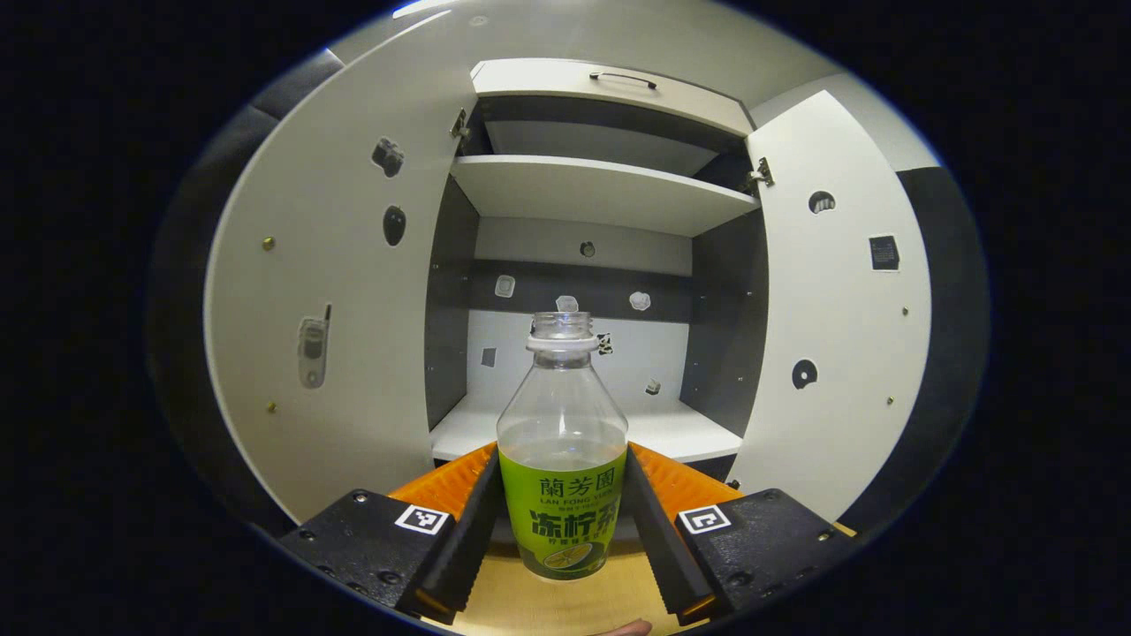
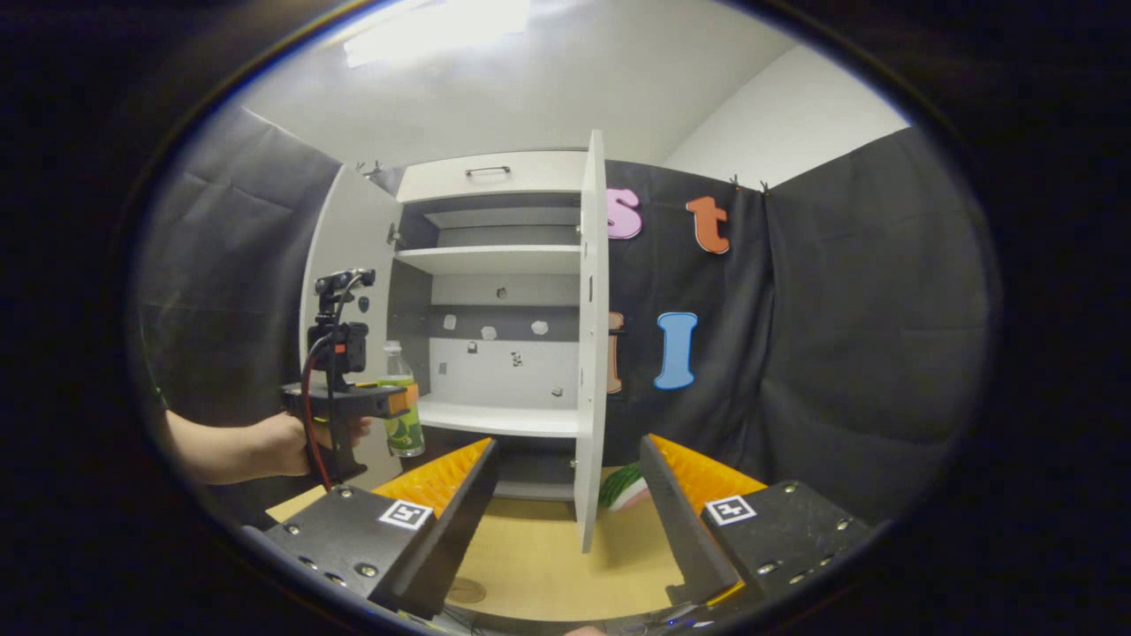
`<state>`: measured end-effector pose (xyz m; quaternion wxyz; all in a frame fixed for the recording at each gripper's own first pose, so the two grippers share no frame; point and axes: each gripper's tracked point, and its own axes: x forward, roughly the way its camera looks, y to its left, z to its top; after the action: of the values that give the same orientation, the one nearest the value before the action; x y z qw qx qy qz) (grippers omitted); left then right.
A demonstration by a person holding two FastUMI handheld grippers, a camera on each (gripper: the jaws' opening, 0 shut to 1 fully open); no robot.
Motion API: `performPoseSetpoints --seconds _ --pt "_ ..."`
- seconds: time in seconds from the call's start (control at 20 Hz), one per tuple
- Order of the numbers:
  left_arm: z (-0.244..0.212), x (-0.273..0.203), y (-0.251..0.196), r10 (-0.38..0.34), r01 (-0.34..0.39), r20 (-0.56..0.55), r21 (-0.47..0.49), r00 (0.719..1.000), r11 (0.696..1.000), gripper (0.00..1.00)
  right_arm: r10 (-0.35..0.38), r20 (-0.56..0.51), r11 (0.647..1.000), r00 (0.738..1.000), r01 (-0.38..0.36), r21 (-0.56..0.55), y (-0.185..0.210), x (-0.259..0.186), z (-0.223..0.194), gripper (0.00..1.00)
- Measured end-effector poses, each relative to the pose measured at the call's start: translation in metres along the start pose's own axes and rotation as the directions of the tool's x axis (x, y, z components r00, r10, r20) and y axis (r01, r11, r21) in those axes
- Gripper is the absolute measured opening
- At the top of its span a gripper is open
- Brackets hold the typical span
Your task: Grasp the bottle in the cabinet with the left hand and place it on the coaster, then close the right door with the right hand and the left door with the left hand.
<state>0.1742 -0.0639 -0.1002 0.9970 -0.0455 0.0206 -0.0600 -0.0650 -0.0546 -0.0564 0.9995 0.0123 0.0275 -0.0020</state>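
The left claw [image 1: 563, 521] pinches the bottle [image 1: 563, 468], out of the cabinet [image 1: 583, 190] above the desk [image 1: 565, 605]; right claw [image 2: 565, 503] spread. Next, I'd judge: lower it onto the coaster [image 2: 466, 590].

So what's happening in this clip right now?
A person is working with two handheld grippers at an open white cabinet. The left gripper is shut on a clear plastic bottle with a green label, uncapped and upright, held in front of the cabinet's lower shelf. The right gripper is open and holds nothing, above the wooden table. The right door and left door both stand open.
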Motion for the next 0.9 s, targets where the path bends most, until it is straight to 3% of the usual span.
performPoseSetpoints --seconds 0.25,0.4,0.7,0.9 --pt "-0.032 -0.045 -0.017 -0.022 0.023 0.041 -0.032 0.999 0.999 0.8 0.013 -0.027 1.0 1.0 -0.012 0.021 0.004 -0.026 -0.019 0.96" --pt "-0.083 -0.059 -0.025 -0.029 0.03 -0.042 0.012 0.999 0.999 0.8 -0.001 -0.058 1.0 0.998 0.002 0.026 0.003 -0.034 -0.031 0.96" --pt "-0.179 -0.094 -0.066 -0.184 0.191 -0.137 0.035 0.973 0.981 0.8 -0.041 -0.04 0.998 0.998 0.042 0.045 -0.003 -0.029 -0.025 0.94" --pt "-0.22 -0.117 -0.081 -0.25 0.254 -0.125 0.013 0.96 0.967 0.8 -0.062 -0.071 0.996 0.996 0.066 0.056 -0.011 -0.022 -0.034 0.96"
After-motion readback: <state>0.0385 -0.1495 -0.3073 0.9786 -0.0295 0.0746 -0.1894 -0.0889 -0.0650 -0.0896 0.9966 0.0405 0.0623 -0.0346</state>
